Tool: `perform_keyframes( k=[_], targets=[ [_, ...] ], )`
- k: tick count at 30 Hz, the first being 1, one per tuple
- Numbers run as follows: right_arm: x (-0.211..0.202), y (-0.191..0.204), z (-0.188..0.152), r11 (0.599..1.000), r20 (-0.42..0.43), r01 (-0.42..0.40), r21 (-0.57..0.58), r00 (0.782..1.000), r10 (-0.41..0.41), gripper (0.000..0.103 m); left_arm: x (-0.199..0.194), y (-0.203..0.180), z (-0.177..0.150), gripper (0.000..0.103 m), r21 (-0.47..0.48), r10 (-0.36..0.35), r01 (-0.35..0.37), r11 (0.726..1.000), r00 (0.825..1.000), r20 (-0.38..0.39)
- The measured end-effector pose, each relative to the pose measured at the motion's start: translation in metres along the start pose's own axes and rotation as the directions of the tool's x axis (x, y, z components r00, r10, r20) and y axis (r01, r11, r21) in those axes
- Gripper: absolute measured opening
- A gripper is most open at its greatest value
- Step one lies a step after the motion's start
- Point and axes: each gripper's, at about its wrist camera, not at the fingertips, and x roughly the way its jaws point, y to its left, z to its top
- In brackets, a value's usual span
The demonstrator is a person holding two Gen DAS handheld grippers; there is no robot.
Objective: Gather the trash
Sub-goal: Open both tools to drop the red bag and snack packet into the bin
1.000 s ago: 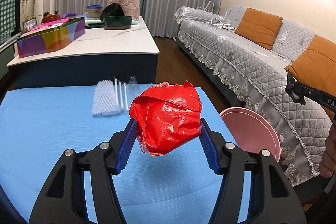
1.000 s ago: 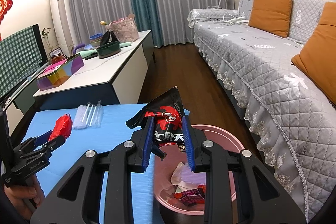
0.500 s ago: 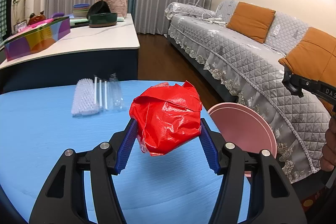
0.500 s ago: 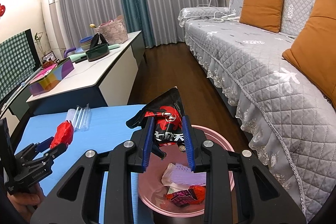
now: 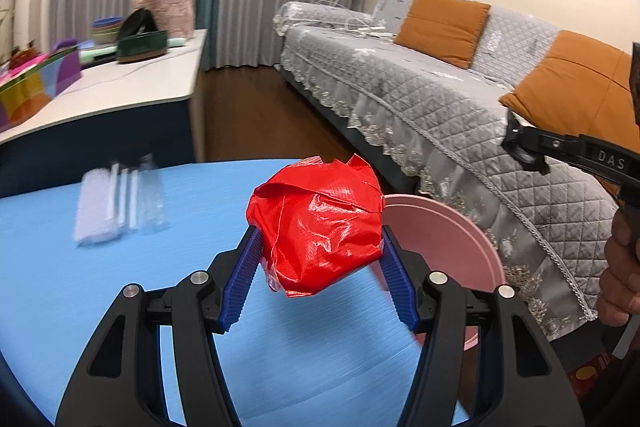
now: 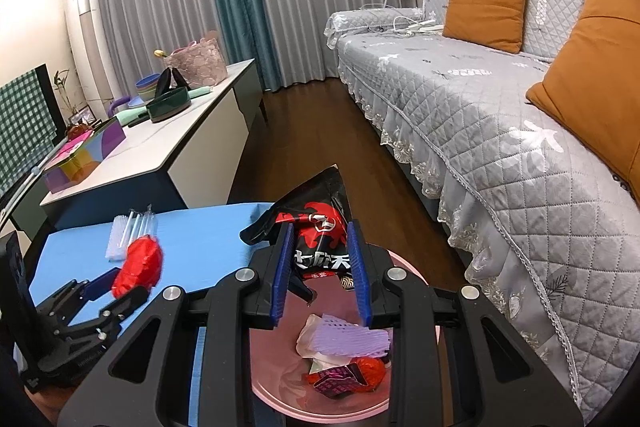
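Note:
My left gripper [image 5: 318,247] is shut on a crumpled red plastic wrapper [image 5: 316,223], held above the blue table [image 5: 80,299] near its right edge. The wrapper also shows in the right wrist view [image 6: 138,265]. My right gripper [image 6: 320,255] is shut on a black and red snack bag [image 6: 316,227], held over the pink trash bin [image 6: 276,387]. The bin holds a purple foam net [image 6: 352,339], white paper and red wrappers. In the left wrist view the bin [image 5: 444,247] stands just right of the table.
A white foam net and clear straws [image 5: 116,203] lie at the table's far side. A white counter [image 6: 160,147] with bowls and boxes stands behind. A grey sofa [image 6: 500,99] with orange cushions runs along the right, with brown floor between.
My left gripper has moved right with the red wrapper, closer to the pink bin. My right gripper has kept the snack bag over the bin.

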Motion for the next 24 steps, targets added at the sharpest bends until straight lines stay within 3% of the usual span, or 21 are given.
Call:
perform_keyframes(
  k=[17, 20, 21, 24],
  targets=[
    [0.014, -0.024, 0.005, 0.997, -0.017, 0.057, 0.046, 0.998, -0.056, 0.032, 0.051, -0.066, -0.003, 0.059, 0.133, -0.15, 0.159, 0.978, 0.986, -0.073],
    [0.013, -0.028, 0.007, 0.996, -0.013, 0.062, 0.066, 0.998, -0.061, 0.057, 0.052, -0.071, -0.005, 0.064, 0.155, -0.165, 0.18, 0.971, 0.981, -0.103],
    [0.013, -0.028, 0.007, 0.996, -0.013, 0.066, 0.067, 0.998, -0.065, 0.061, 0.05, -0.071, -0.006, 0.071, 0.159, -0.162, 0.177, 0.971, 0.981, -0.104],
    [0.013, -0.025, 0.007, 0.996, -0.015, 0.064, 0.064, 0.998, -0.063, 0.064, 0.039, -0.061, -0.007, 0.072, 0.142, -0.164, 0.178, 0.974, 0.981, -0.105]
  ],
)
